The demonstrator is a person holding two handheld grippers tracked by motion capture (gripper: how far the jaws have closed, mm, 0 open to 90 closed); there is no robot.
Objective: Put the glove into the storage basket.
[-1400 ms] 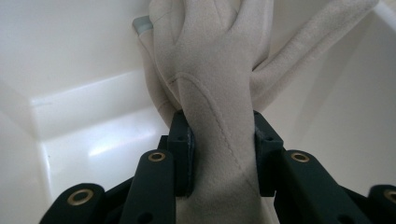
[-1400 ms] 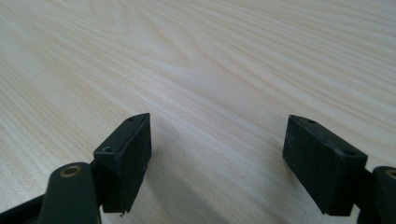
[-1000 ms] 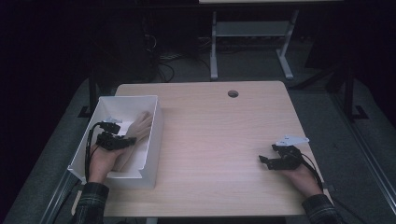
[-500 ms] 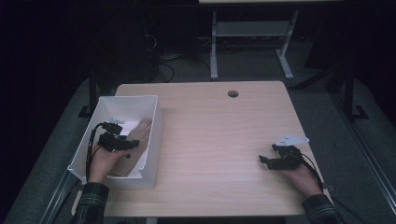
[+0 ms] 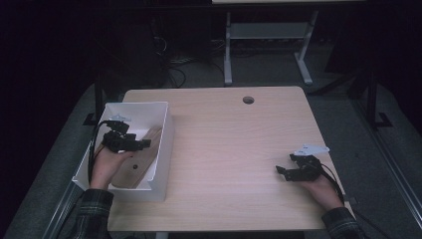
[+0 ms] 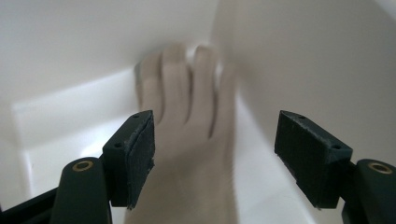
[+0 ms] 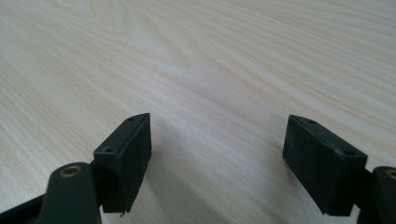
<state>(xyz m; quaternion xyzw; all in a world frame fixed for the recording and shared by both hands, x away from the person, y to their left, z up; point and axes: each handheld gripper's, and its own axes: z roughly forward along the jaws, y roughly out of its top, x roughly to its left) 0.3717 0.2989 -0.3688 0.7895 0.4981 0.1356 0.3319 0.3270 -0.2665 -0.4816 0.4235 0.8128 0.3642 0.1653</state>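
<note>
blurred: wooden hand (image 6: 187,135) in the left gripper view, fingers smeared | hidden: its lower part under the left gripper (image 5: 130,143) from above | cut off: white bin (image 6: 70,56) walls and both sleeves at picture edges

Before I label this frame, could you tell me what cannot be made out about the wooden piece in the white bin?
- Wooden piece: blurred in the left gripper view, so its forked end is unclear.
- Same piece in the high view: the left gripper and hand cover its middle.
- White bin: its near wall hides the floor in front.
- Right gripper: too small in the high view to judge contact with the table.
</note>
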